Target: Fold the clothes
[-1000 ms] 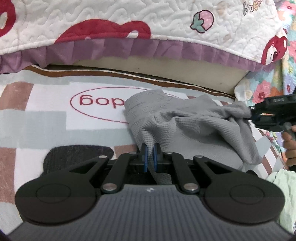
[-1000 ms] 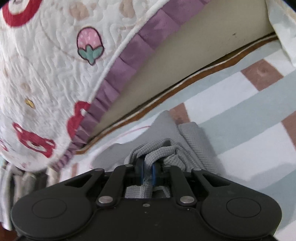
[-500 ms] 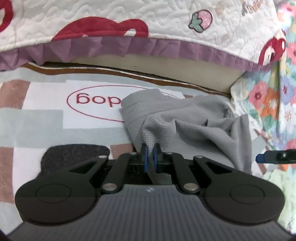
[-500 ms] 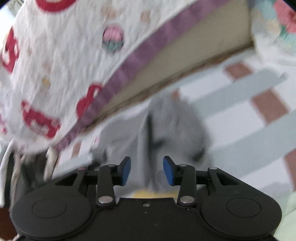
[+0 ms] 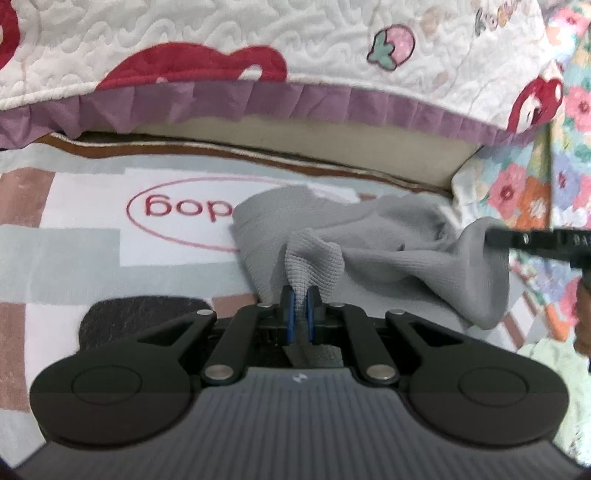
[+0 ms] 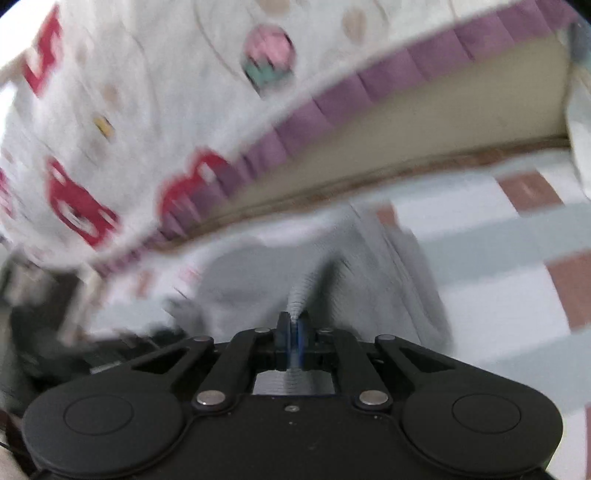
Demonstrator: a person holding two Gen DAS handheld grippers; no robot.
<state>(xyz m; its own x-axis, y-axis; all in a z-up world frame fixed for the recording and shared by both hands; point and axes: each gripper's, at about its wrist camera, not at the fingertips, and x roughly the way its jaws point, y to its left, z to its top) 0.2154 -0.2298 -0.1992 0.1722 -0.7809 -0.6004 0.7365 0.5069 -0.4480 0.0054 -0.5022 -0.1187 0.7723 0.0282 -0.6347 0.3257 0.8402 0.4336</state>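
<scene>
Both of my tools are clamped on the grey garment (image 5: 373, 236): the left tool (image 5: 300, 310), at the bottom centre of its frame, has its blue pads pressed together on a pinched peak of the waffle-knit cloth, and the right tool (image 6: 293, 330) grips a thin ridge of the same fabric, though that view is smeared by motion and I can't make out which edge it has. In the left view the right tool (image 5: 532, 243) shows as a dark bar at the right edge of the frame, with a corner of cloth bunched at its tip. The garment lies on the patterned rug (image 5: 74, 236), across the middle of the frame, just right of the red oval with lettering (image 5: 184, 212), and in front of the bed base under the quilted cover (image 5: 258, 33) that fills the top. As for progress, I judge the fold barely begun: the cloth is crumpled, sagging between my two grips with loose wrinkles, and no clean crease or squared edge shows. What is left, as I read it, is nearly everything: pulling it taut, laying it flat on the rug, then folding it over. A pale green cloth (image 5: 546, 354) at the lower right may wait its turn.
</scene>
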